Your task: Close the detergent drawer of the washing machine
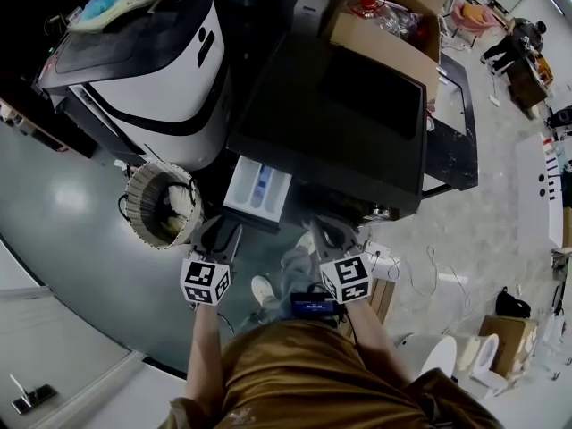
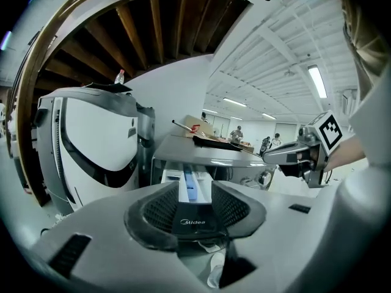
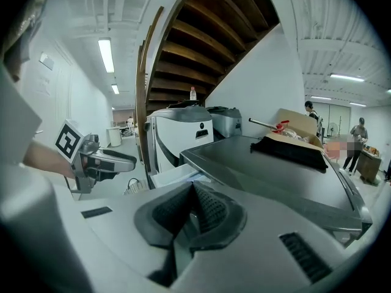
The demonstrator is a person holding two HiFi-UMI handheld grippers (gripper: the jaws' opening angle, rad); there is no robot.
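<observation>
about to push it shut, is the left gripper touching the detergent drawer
Cannot tell. Left gripper view: detergent drawer front sits between the parted jaws of the left gripper, neither gap nor contact plain.

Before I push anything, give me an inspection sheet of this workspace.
Surface: grey floor, glossy.
Job's things: detergent drawer pulled out of the washing machine, not yet closed.
Clutter: wicker basket on the floor beside the drawer; cardboard box at the washing machine's back edge.
Grippers: left gripper open, lined up on the drawer front; right gripper shut, empty.
Cables: loose cords on the floor by the washing machine.
Surroundings: white appliance next to the washing machine; wooden stairs overhead; people far off.
</observation>
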